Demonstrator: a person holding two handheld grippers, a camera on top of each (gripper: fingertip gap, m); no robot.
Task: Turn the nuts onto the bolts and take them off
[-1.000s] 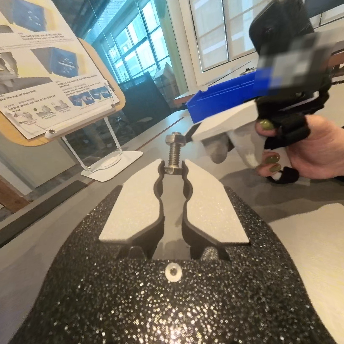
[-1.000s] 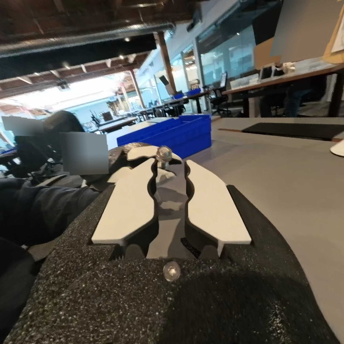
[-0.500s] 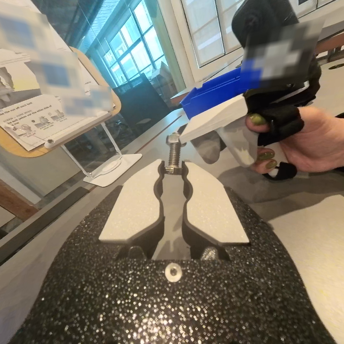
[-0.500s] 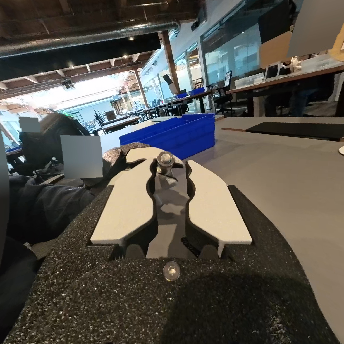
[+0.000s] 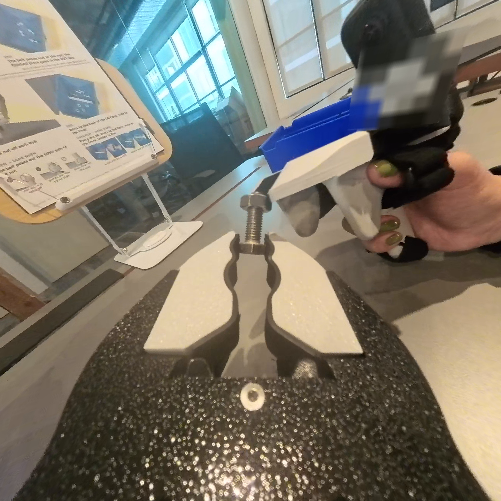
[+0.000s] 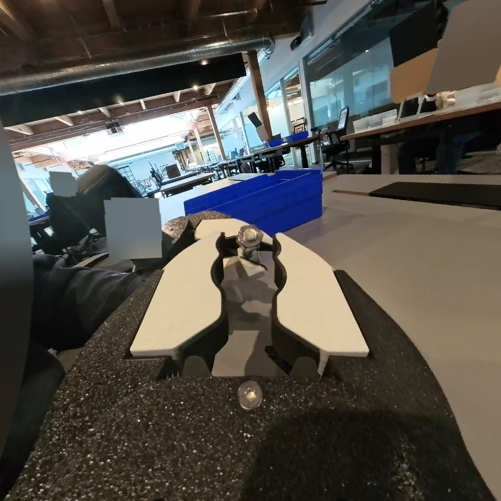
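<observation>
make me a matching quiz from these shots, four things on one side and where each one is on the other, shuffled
Things:
1. bolt
2. nut
3. blue bin
4. sign stand

Places:
A. on the table behind the right gripper
B. at the top of the bolt's thread
C. head pinched in the left gripper, upright
D. on the table to the left

Pairs: 1-C, 2-B, 3-A, 4-D

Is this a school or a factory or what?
Probably a big open workshop-style office: rows of desks and office chairs, bare ceiling pipes, and a blue parts bin on the grey worktable.
</observation>
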